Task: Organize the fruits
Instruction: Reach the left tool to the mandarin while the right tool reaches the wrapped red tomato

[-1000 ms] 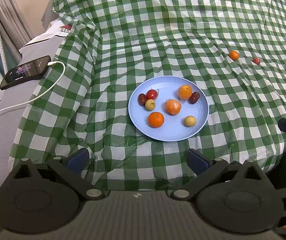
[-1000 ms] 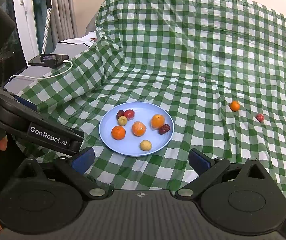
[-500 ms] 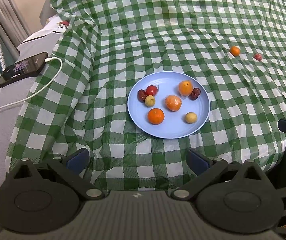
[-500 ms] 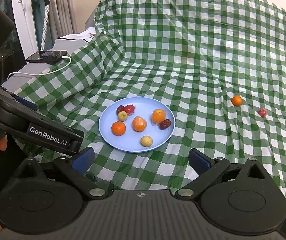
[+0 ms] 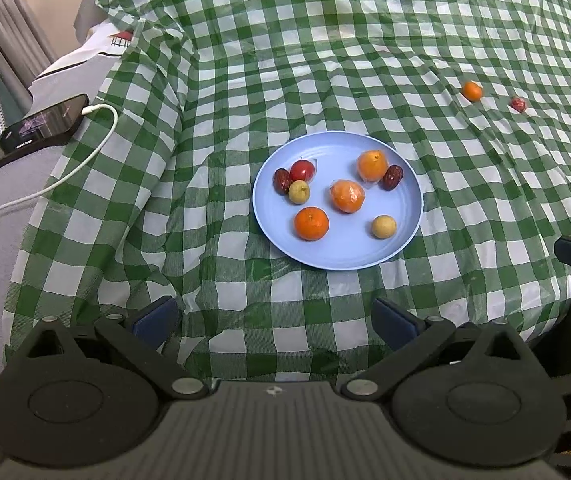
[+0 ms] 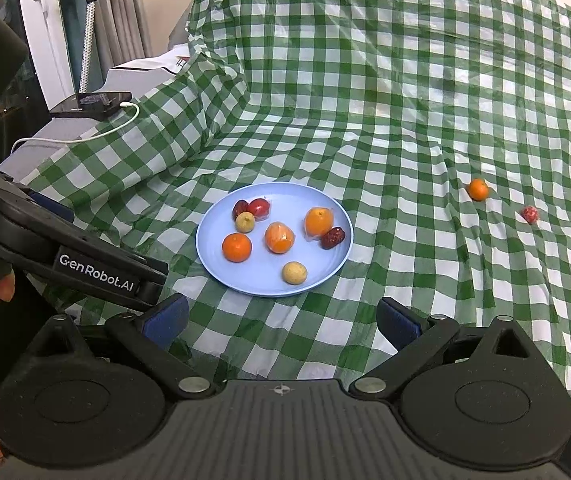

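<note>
A light blue plate [image 5: 337, 254] [image 6: 273, 286] sits on the green checked cloth and holds several fruits: oranges, two yellow-green fruits, two dark dates and a red tomato. A loose small orange [image 5: 472, 91] [image 6: 478, 189] and a loose red fruit [image 5: 518, 104] [image 6: 530, 214] lie on the cloth far right of the plate. My left gripper [image 5: 273, 320] is open and empty, short of the plate's near rim. My right gripper [image 6: 281, 318] is open and empty, also just short of the plate. The left gripper's body [image 6: 73, 258] shows at the left of the right wrist view.
A black phone [image 5: 37, 130] [image 6: 91, 104] with a white charging cable [image 5: 65, 168] lies on a grey surface left of the cloth. Curtains and a white frame stand at the far left. The cloth rises in folds behind the plate.
Both grippers have moved slightly forward and higher, so the plate sits a little higher in the left view and lower in the right. No fruit has moved.
</note>
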`<state>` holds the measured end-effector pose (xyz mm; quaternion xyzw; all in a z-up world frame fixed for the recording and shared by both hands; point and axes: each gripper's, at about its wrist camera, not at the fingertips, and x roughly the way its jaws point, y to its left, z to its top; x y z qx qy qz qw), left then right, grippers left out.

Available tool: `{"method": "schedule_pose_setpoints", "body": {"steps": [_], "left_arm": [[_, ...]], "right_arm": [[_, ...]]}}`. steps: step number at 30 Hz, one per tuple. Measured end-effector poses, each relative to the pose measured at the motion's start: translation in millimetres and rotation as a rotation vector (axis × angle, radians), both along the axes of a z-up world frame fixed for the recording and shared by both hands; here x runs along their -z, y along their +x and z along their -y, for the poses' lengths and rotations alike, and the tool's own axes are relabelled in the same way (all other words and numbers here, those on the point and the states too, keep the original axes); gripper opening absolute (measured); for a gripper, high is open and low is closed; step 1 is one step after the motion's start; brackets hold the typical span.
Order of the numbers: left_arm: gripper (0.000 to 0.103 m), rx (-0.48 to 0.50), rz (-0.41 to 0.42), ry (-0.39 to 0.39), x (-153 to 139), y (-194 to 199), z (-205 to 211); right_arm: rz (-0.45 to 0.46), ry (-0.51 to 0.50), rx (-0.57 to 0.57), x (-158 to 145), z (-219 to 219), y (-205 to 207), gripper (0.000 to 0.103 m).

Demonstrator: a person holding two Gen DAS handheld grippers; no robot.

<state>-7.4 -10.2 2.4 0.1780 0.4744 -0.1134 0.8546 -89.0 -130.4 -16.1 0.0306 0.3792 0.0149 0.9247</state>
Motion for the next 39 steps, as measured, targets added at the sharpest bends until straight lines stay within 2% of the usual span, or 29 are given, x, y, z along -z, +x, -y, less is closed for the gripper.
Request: {"method": "schedule_pose_setpoints", "body": {"steps": [8, 13, 17, 23, 27, 31, 33, 37, 39], "left_arm": [[0.103, 0.016, 0.004, 0.012, 1, 8, 4], [0.103, 0.087, 0.046, 0.009, -9, 23, 29], [0.103, 0.169, 0.074, -0.009, -19, 45, 70], [0.103, 0.272, 0.102, -0.094, -20, 92, 151], [0.103, 0.341, 0.104, -0.134, -1, 131, 220], [0.103, 0.386, 0.073, -0.155, 27, 172, 285], [0.102, 0.406, 0.066, -0.163, 43, 191, 310], [0.085, 0.448, 0.043, -0.170, 72, 219, 354], [0.081, 0.473, 0.016, -0.169, 86, 231, 371]], "right_arm": [[0.000, -0.003, 0.020, 4, 11, 6, 0.100], [0.032, -0.013, 0.127, 2, 52, 11, 0.100], [0.044, -0.040, 0.250, 5, 102, 16, 0.100], [0.094, -0.086, 0.422, 16, 187, 37, 0.100], [0.134, -0.092, 0.511, 33, 246, 69, 0.100], [0.146, -0.099, 0.551, 59, 297, 108, 0.099], [0.129, -0.079, 0.547, 77, 322, 129, 0.095], [0.096, -0.055, 0.519, 106, 352, 161, 0.068], [0.092, -0.047, 0.504, 117, 362, 172, 0.067]]}}
